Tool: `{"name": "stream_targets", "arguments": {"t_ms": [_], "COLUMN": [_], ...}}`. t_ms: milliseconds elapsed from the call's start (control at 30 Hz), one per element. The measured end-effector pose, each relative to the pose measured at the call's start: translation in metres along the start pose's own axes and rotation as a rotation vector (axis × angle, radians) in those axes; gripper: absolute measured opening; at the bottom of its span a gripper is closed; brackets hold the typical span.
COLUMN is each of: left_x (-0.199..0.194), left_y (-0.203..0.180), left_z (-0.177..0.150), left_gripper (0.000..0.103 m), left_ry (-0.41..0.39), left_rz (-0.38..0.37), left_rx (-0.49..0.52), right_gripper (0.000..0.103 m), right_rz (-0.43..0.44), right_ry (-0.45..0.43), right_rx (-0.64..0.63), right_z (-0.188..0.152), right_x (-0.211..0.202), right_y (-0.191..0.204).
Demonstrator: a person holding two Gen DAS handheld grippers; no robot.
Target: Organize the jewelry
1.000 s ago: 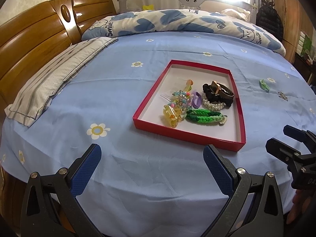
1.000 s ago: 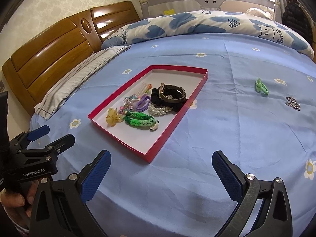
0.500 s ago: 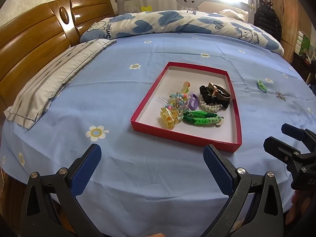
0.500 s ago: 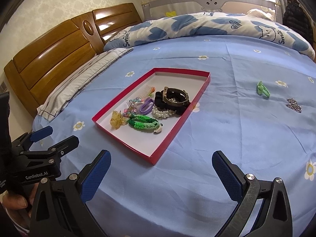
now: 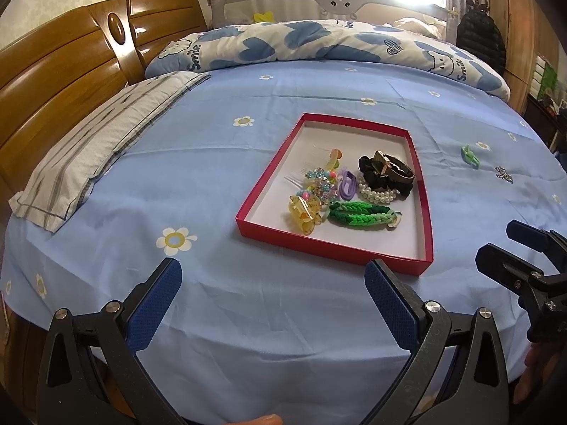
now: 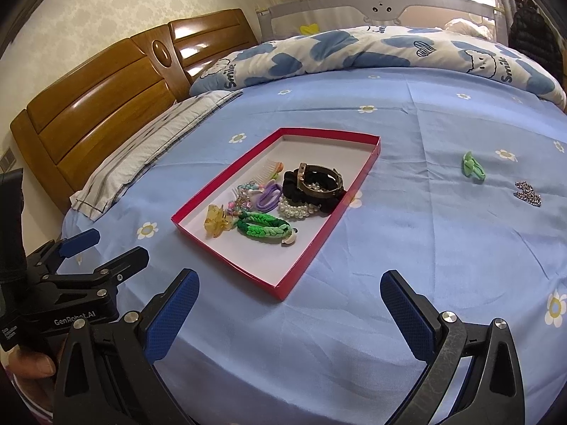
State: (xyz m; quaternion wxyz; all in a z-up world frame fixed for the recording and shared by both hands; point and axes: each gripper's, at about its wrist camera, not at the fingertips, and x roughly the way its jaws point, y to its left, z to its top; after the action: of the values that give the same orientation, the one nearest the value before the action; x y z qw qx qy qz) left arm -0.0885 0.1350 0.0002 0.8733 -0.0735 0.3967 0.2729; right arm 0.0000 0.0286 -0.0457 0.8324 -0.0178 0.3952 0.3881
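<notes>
Left wrist view: left gripper (image 5: 273,292) and right gripper (image 6: 288,304) hover level, jaws wide, empty; shallow red cardboard tray (image 5: 262,186) holds heaped trinkets mid-bed.

- The bed (image 5: 283,318) is viewed from its near edge by the left wrist camera, low and faced toward the window.
- The same is seen from farther right by the right wrist camera.
- The red tray (image 5: 427,219) (image 6: 329,226) is shared, mid-distance.
</notes>
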Motion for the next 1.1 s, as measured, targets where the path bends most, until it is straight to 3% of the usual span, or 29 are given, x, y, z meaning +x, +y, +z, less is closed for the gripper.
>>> {"name": "stream_targets", "arguments": {"t_ms": [1100], "left_x": [0.0014], "left_y": [0.0023], "left_z": [-0.0001], "left_gripper": [0.103], "left_ry": [0.004], "left_rz": [0.011], "left_rx": [-0.011], "right_gripper": [0.103], "right_rz": [0.002], "right_ry": [-0.009], "right_rx": [-0.001], "right_z": [0.0054], "right_x": [-0.0045], "right_y": [0.0026]}}
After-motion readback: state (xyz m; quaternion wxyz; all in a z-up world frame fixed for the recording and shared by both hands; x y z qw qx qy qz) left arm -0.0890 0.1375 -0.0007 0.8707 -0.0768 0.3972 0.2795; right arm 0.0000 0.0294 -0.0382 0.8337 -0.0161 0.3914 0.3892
